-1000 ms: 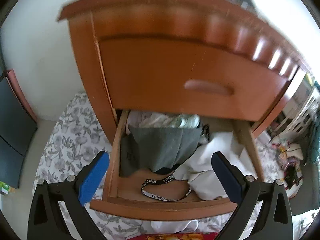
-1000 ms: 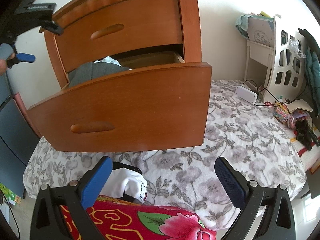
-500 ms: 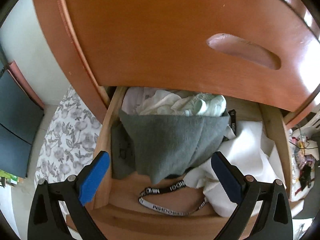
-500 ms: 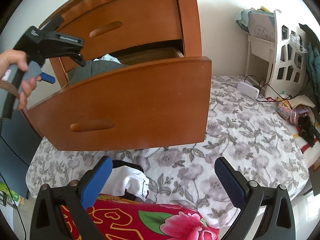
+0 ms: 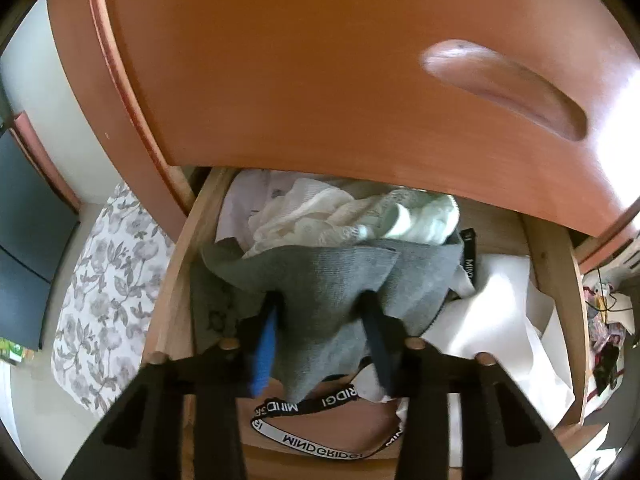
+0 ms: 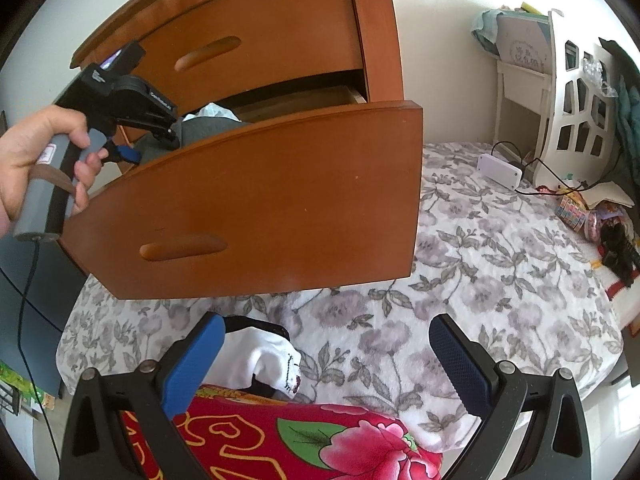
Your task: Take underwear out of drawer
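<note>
Left wrist view: your left claw [image 5: 320, 320] is closing, with a fold of the grey knitted underwear [image 5: 332, 280] bunched between its blue pads; the cloth puckers around both fingertips [image 5: 269, 322], so the pads seem to have just met it, though how firm the pinch is you cannot yet tell. The grey piece lies on top of the heap inside the open lower wooden drawer [image 5: 176, 280], draped over cream lace garments [image 5: 320, 216] at the back and a white folded cloth [image 5: 500, 320] to its right. A black-and-white lettered waistband [image 5: 316, 444] loops on the drawer floor just in front of the claw, partly under the grey fabric. The closed upper drawer front [image 5: 320, 60], orange-brown with a recessed oval handle, hangs close over the whole scene.

So you are at the grasp step; nothing has left the drawer yet. Next, finish the squeeze, then lift up and back towards yourself. Mind the upper drawer front overhead, and watch that the waistband or the lace does not come along.

In the right wrist view, your right claw [image 6: 324, 364] stands wide open and empty above the grey floral bedspread [image 6: 480, 280], near a white sock-like cloth [image 6: 272, 364] and a red flowered blanket [image 6: 300, 444]. There your hand [image 6: 40, 160] shows holding the left tool over the drawer's near corner.
</note>
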Action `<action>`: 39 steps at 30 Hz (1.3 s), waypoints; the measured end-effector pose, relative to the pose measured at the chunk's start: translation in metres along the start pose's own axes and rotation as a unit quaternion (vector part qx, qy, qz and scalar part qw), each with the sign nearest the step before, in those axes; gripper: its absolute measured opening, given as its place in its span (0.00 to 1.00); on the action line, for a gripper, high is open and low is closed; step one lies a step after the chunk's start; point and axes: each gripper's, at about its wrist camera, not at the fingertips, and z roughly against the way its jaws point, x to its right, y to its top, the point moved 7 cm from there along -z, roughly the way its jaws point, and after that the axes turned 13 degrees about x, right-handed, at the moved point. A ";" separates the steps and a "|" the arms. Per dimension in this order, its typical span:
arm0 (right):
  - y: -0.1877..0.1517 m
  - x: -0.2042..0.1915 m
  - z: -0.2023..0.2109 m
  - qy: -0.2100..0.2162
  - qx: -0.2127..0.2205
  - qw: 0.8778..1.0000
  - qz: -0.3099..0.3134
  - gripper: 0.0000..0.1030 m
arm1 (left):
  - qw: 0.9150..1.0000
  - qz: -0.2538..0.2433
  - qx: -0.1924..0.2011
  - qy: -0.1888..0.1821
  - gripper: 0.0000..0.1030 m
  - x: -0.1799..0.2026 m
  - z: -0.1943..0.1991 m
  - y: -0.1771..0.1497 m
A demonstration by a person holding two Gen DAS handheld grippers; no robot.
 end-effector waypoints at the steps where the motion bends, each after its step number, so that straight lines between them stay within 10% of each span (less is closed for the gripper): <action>1: 0.000 0.000 0.000 0.000 -0.001 1.000 0.000 1.00 | 1.000 0.001 0.004 -0.003 0.29 0.001 0.002 0.000; 6: 0.000 0.001 0.000 -0.002 0.000 1.000 -0.002 1.00 | 0.999 0.021 0.021 -0.038 0.13 0.000 0.012 0.001; 16: 0.000 0.001 0.002 -0.007 0.001 1.000 0.000 1.00 | 0.990 0.059 0.048 -0.118 0.11 -0.002 0.046 -0.005; 39: 0.002 -0.006 0.004 -0.039 0.010 0.998 0.048 1.00 | 0.936 0.126 0.198 -0.261 0.10 -0.042 0.189 0.004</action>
